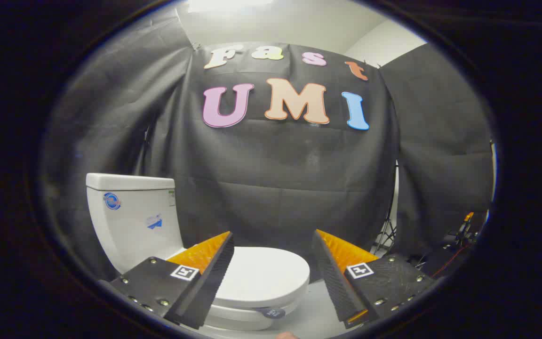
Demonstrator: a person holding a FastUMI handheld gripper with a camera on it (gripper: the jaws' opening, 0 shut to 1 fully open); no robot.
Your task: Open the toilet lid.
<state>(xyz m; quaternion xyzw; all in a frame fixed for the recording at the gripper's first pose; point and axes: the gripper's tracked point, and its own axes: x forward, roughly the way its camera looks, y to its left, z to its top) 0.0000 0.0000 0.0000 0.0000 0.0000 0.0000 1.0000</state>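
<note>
A white toilet stands ahead of me against the booth's black cloth wall, seen from its side. Its tank (132, 219) rises beyond my left finger. The white lid (264, 275) lies flat and closed over the bowl, just ahead of and below the fingers, its front end reaching into the gap between them. My gripper (273, 238) is open wide, with nothing between the two orange-and-black fingers (210, 263). It hovers above the lid and touches nothing. A small dark tab (272, 312) sticks out under the lid's rim.
A light stand's legs (386, 235) and some dark gear with an orange part (461, 230) sit on the floor beyond my right finger. Pale floor (311, 306) shows beside the bowl.
</note>
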